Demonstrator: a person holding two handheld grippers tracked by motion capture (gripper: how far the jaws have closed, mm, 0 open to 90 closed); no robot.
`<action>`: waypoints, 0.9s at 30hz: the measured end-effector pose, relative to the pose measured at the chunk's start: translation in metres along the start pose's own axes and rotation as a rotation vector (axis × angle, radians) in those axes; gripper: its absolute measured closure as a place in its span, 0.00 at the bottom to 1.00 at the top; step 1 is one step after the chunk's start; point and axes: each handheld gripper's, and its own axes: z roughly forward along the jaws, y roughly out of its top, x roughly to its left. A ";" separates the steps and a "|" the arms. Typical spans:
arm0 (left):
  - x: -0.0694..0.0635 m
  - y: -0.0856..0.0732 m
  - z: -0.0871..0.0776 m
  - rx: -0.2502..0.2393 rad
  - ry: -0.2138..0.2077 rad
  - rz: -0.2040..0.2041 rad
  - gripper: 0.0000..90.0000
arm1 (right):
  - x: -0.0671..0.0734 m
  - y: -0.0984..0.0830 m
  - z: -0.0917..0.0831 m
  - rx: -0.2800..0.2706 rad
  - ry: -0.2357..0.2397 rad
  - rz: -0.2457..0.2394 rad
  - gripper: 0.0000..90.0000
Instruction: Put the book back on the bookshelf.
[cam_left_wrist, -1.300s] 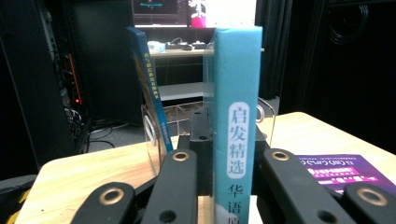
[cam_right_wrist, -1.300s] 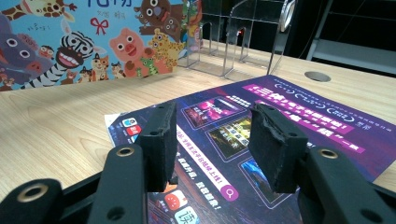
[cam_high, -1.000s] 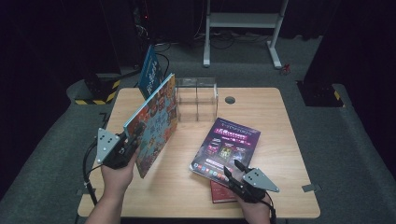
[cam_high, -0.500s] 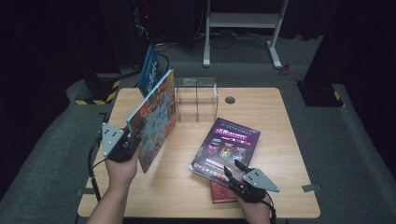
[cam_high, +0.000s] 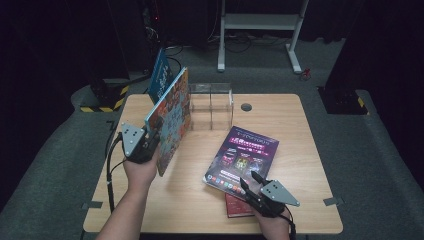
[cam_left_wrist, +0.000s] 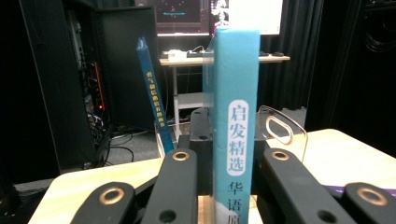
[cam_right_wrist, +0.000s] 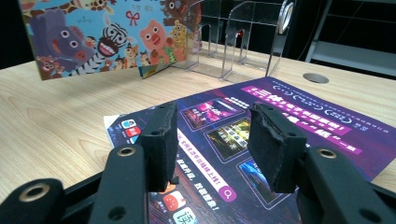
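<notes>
Purple magazine (cam_high: 243, 159) lies flat nearest me, right gripper (cam_high: 254, 186) hovering over its near edge, jaws apart, gripping nothing. My left gripper (cam_high: 148, 142) is clamped on the picture book (cam_high: 170, 117), held upright off the table — mid-carry. Next: line its spine up with a slot in the clear rack (cam_high: 210, 105) beyond, beside the blue book (cam_high: 160, 75).

The high view looks forward and down from above the person's side, taking in the whole table (cam_high: 210, 210). The left gripper view sits close behind an upright picture book (cam_left_wrist: 233, 116), facing the clear rack (cam_left_wrist: 280, 133). The right gripper view looks low across a purple magazine (cam_right_wrist: 280, 121) toward the same book (cam_right_wrist: 102, 32) and rack (cam_right_wrist: 233, 37).
</notes>
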 end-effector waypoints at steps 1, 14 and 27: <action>0.000 0.000 0.002 0.001 0.001 -0.002 0.90 | 0.000 0.000 0.000 0.000 0.000 -0.001 0.58; 0.002 0.001 0.026 0.000 0.021 -0.010 0.90 | 0.001 -0.001 0.000 0.001 0.000 0.000 0.58; -0.003 0.001 0.051 -0.015 0.056 -0.001 0.90 | 0.000 -0.001 0.001 0.000 0.000 0.002 0.59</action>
